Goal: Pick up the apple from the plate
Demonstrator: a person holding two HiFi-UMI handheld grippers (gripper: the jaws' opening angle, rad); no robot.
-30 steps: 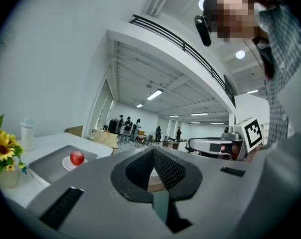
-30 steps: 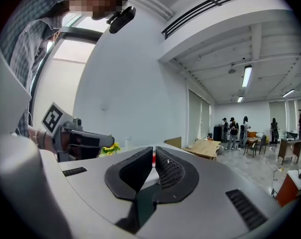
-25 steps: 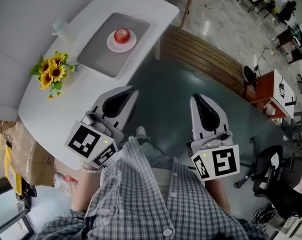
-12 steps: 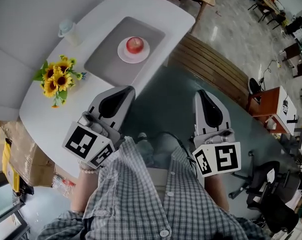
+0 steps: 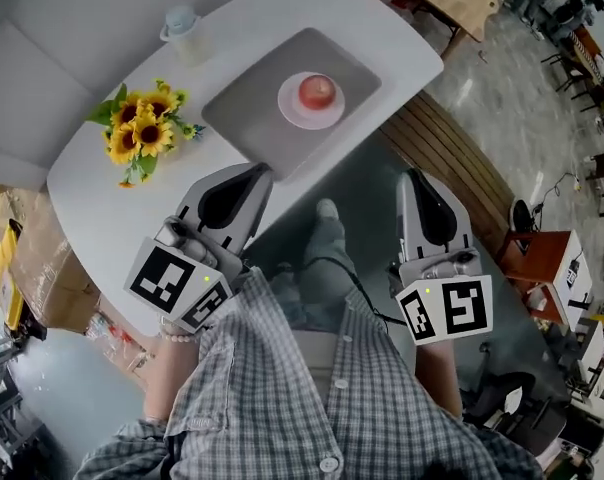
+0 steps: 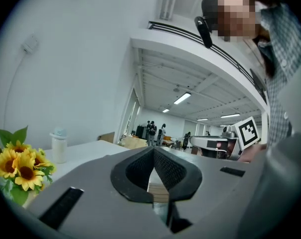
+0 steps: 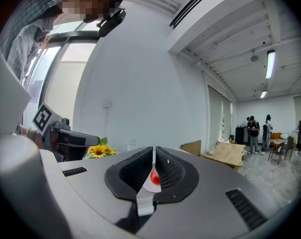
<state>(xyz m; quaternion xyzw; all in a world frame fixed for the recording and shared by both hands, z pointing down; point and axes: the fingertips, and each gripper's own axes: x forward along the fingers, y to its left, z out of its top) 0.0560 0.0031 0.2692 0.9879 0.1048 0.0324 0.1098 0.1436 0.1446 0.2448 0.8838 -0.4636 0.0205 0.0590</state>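
The left gripper (image 5: pixel 254 173) and right gripper (image 5: pixel 420 178) are both closed and empty, held low by the body, well apart from the apple (image 5: pixel 317 91) on its plate (image 5: pixel 294 114) on the table (image 5: pixel 112 218). This looks like the approach; next a gripper must reach out, open and straddle the apple. Since half a second ago the apple has shifted right in the head view, nearer midway between the grippers.

The apple (image 5: pixel 318 91) was red on a pale pink plate (image 5: pixel 294 114), over a grey mat (image 5: pixel 250 133). At nine o'clock of it, the sunflowers (image 5: pixel 142 133) were yellow with green leaves. The table (image 5: pixel 107 203) was white.
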